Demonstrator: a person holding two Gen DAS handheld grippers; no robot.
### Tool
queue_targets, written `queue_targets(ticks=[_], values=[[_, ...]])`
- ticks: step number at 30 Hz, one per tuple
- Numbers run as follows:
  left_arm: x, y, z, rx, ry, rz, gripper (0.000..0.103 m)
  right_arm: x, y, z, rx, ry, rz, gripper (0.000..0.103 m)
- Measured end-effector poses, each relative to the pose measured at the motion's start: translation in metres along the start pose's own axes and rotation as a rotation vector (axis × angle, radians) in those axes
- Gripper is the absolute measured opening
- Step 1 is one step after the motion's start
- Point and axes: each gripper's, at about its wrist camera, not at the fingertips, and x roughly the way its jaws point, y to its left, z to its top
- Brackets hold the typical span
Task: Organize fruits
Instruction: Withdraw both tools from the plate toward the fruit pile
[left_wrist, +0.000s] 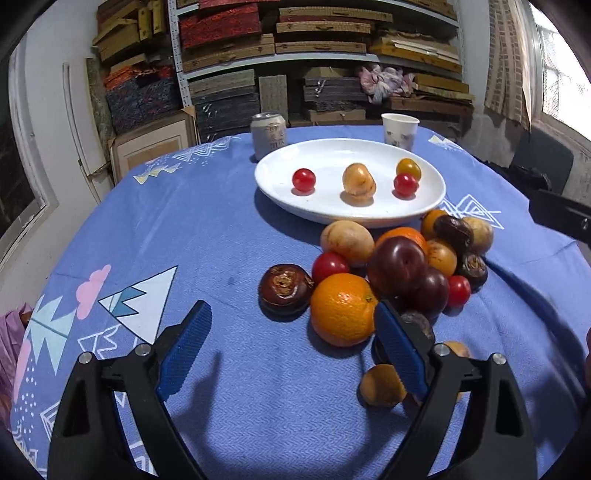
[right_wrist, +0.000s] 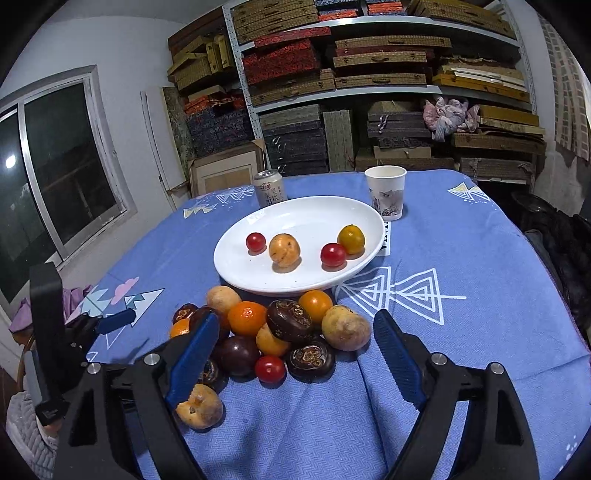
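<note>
A white plate (left_wrist: 280, 192) (right_wrist: 236, 266) on the blue tablecloth holds two red cherry tomatoes (left_wrist: 303, 180), a tan fruit (left_wrist: 358, 180) and a small yellow fruit (left_wrist: 408, 169). In front of it lies a pile of fruit: an orange (left_wrist: 341, 309), a dark plum (left_wrist: 400, 264), brown water chestnuts (left_wrist: 285, 288) (right_wrist: 290, 319), tan fruits and cherry tomatoes (right_wrist: 270, 368). My left gripper (left_wrist: 291, 314) stands open just short of the pile, its right finger beside the orange. My right gripper (right_wrist: 297, 317) is open too, the near fruits lying between its fingers, untouched.
A drinks can (left_wrist: 269, 134) and a paper cup (left_wrist: 399, 131) stand behind the plate. Two tan fruits (left_wrist: 382, 386) (right_wrist: 199, 406) lie apart, near my fingers. Shelves stacked with boxes fill the back wall. A window is at the left, purple cloth (right_wrist: 74, 299) at the table's left edge.
</note>
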Motion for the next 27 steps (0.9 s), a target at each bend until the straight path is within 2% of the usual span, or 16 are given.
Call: queue_targets(ticks=[8, 10, 15, 19, 22, 27], values=[[0.023, -0.009, 0.005, 0.026, 0.062, -0.027, 0.088, 0.003, 0.000, -0.001, 0.008, 0.023, 0.004, 0.087], [0.027, -0.002, 0.006, -0.008, 0.082, -0.028, 0.096, 0.004, 0.000, -0.002, 0.007, 0.025, 0.004, 0.087], [0.016, 0.025, 0.001, -0.088, 0.071, 0.023, 0.099, 0.005, -0.003, -0.002, 0.021, 0.031, 0.003, 0.087], [0.014, 0.041, -0.006, -0.164, 0.097, -0.025, 0.099, 0.006, -0.004, -0.003, 0.028, 0.037, 0.012, 0.088], [0.016, 0.034, -0.006, -0.130, 0.100, -0.041, 0.099, 0.005, -0.001, -0.004, 0.016, 0.036, 0.012, 0.088], [0.014, 0.019, -0.001, -0.072, 0.047, -0.036, 0.099, 0.005, 0.001, -0.004, 0.014, 0.038, 0.012, 0.088]])
